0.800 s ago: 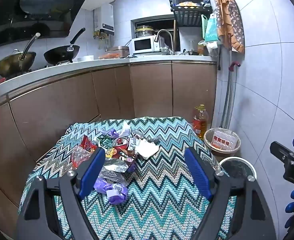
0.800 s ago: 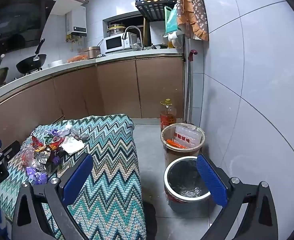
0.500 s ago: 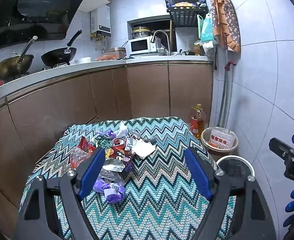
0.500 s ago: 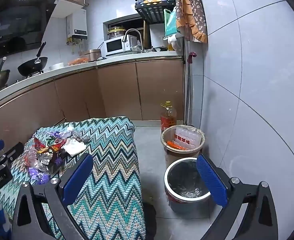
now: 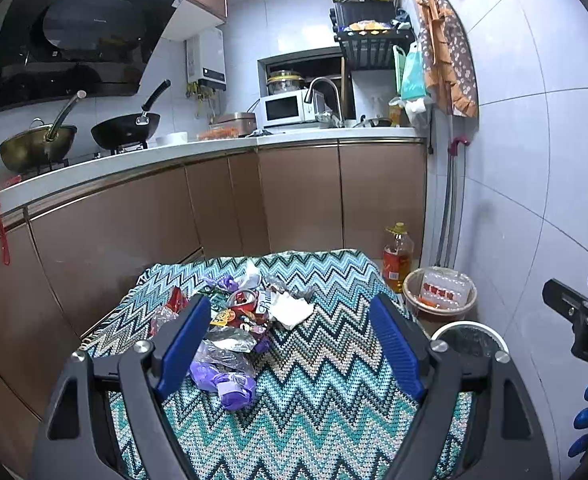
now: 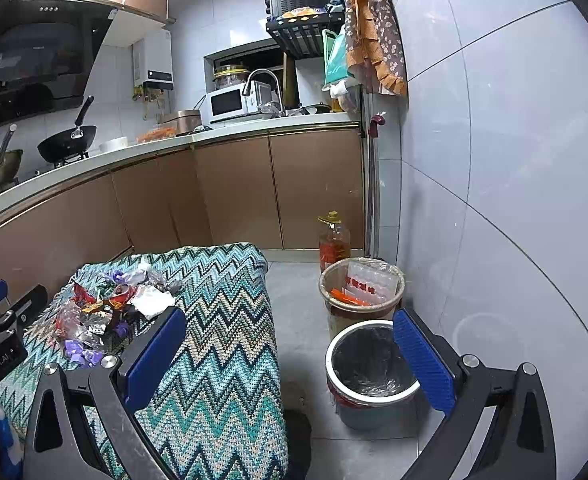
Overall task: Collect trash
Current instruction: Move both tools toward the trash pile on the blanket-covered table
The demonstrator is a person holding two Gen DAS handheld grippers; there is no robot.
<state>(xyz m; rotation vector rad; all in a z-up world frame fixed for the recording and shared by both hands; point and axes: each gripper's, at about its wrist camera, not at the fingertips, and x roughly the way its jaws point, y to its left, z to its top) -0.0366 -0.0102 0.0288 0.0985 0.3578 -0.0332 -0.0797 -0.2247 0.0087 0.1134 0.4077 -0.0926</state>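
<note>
You're at the approach step, both grippers' fingers wide and empty: bring the left gripper (image 5: 290, 344) down onto the wrapper pile (image 5: 234, 328), then carry a piece to the lined bin (image 6: 370, 360).

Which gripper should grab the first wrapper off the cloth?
Left, probably. The left gripper is open, pointing at the wrapper pile on the cloth. The right gripper is also open but faces the floor and the lined bin.
</note>
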